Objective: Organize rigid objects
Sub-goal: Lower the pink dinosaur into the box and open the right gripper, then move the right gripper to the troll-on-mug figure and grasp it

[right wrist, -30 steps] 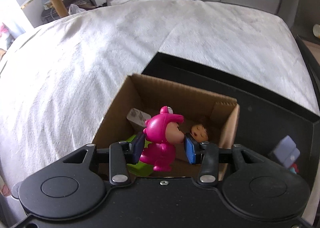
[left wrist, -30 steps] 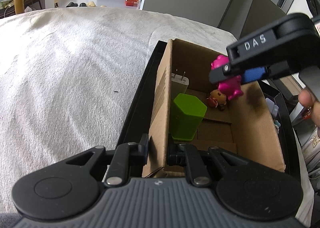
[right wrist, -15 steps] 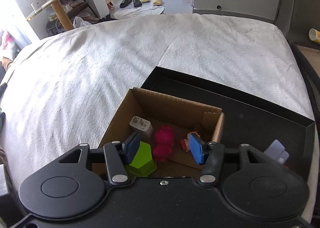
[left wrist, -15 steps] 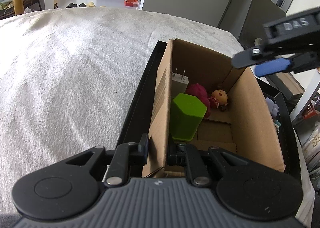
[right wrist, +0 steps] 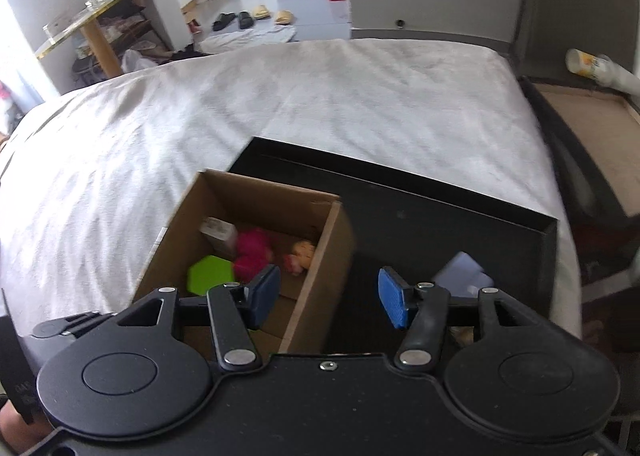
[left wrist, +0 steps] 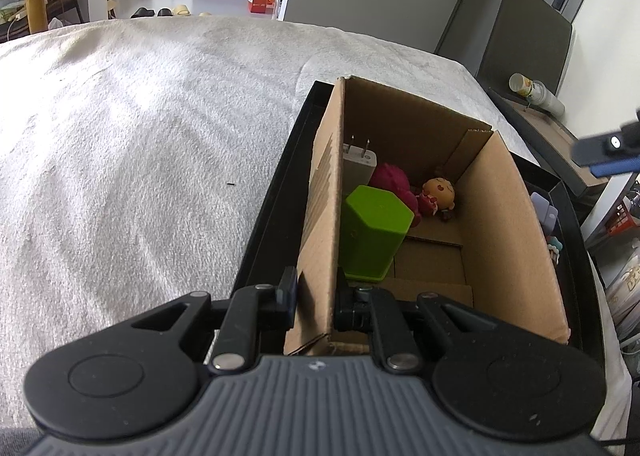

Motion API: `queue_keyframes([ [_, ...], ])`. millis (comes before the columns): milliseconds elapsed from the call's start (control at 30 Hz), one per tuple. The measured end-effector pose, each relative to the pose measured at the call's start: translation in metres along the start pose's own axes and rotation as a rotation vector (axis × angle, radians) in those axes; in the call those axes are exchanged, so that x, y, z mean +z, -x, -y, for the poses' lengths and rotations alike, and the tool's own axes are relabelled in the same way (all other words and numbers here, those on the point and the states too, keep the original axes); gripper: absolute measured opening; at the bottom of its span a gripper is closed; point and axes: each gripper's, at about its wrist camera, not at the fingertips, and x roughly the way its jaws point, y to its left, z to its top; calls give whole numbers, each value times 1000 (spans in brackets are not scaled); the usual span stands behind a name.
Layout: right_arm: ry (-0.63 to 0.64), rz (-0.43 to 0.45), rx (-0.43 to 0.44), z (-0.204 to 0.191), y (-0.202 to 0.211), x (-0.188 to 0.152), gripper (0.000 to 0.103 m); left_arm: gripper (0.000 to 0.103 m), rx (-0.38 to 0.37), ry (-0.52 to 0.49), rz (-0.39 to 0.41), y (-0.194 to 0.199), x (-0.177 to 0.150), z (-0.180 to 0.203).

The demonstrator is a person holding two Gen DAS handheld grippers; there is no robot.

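Both wrist cameras look steeply down along their fingers, close over the shared cardboard box (left wrist: 496,216) (right wrist: 320,256), left nearer.

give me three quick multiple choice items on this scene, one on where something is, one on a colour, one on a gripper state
1. Where does the pink figure lie?
A. on the white blanket
B. inside the cardboard box
C. between the right gripper's pads

2. What colour is the hexagonal block in the box?
A. green
B. blue
C. yellow

3. How is the left gripper set?
A. wide open over the blanket
B. shut on the pink figure
C. shut on the wall of the cardboard box

Answers:
1 B: it rests on the box floor, between the white charger and the small doll.
2 A: its top and sides are bright green in both views.
3 C: its pads press the cardboard wall from both sides, while the right gripper is open and holds nothing.
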Motion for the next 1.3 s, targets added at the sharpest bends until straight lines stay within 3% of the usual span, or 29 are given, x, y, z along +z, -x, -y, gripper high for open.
queue_keyframes([
  [233,-60,0,-54,32,0,-17,67,14,3,-4,1,0,-1,0],
  [400,-111,-3,-87,51,-8,-30,82,14,4,-6,1,1,-1,0],
  [667,-261,1,-95,84,-25,-46,88,14,6,-6,1,1,-1,0],
  [1033,-503,-48,-95,123,-60,-62,81,14,7,-8,1,1,-1,1],
  [1267,-546,-98,-152,128,-77,-66,66,14,5,-6,0,0,-1,0],
  [1300,-545,-103,-156,128,-78,-67,60,14,5,-6,0,0,-1,0],
])
